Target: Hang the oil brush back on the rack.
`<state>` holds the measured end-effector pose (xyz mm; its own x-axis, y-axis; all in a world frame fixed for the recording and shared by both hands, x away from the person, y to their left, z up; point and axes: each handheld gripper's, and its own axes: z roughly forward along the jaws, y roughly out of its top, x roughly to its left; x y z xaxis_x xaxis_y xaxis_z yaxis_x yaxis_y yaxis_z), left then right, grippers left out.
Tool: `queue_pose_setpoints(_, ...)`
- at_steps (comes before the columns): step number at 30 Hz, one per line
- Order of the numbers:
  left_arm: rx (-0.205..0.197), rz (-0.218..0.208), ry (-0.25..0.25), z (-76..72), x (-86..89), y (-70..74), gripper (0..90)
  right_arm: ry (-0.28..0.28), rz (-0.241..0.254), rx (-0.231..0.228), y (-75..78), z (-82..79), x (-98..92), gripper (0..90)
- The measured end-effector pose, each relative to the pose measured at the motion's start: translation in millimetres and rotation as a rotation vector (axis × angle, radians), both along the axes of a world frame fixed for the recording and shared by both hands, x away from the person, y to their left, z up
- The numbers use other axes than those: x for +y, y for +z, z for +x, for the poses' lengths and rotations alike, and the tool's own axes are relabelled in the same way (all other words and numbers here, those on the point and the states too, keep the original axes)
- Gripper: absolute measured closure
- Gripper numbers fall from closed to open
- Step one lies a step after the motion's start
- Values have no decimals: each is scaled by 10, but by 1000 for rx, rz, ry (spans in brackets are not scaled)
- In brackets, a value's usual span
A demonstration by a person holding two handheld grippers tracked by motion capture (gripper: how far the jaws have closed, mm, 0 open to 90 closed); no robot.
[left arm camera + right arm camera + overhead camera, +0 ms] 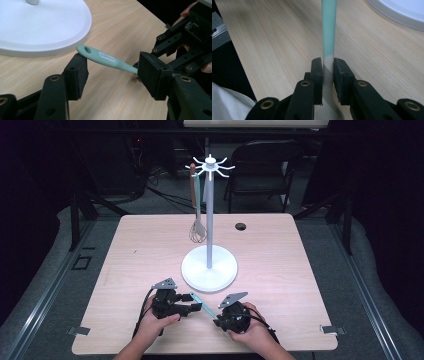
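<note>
1. The mint-green plastic utensil handle (106,58) hangs just above the pale wooden table (280,245), near the white round base of the hook stand (209,268).
2. The right gripper (328,67) has its jaws around the handle's lower part; they look a touch slack.
3. The left gripper (112,72) stands wide open, its pads either side of the hole end, one pad touching it.
4. To hand over well, judge the left jaws square across the handle and close them firmly before the right lets go.
5. Keep the hanging hole clear for a stand hook.
</note>
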<state>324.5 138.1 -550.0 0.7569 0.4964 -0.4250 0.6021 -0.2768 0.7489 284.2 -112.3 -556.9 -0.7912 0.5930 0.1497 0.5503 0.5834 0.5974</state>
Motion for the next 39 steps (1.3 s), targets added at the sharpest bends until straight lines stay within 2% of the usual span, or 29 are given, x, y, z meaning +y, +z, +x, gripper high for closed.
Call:
queue_pose_setpoints(4, 4, -11, 5, 5, -18, 35, 452, -4, 4, 1, -25, -10, -2, 779)
queue_pose_setpoints(10, -7, -1, 4, 20, -55, 81, 469, -11, 0, -2, -30, -33, -15, 760)
queue_pose_setpoints(17, -16, -5, 7, 26, -87, 115, 478, -32, 9, 10, -35, -36, -80, 817)
queue_pose_setpoints(26, -9, -2, 5, 39, -114, 121, 493, -41, 25, 6, -9, -21, -68, 825)
queue_pose_setpoints(32, -6, 3, -24, 12, -181, 107, 504, -42, 53, -22, 23, -5, -11, 826)
queue_pose_setpoints(33, -6, 0, -24, 8, -195, 102, 504, -39, 46, -23, 35, 2, -2, 826)
queue_pose_setpoints(39, -3, -4, -26, -10, -241, 101, 520, -66, 83, -44, 50, 31, 61, 826)
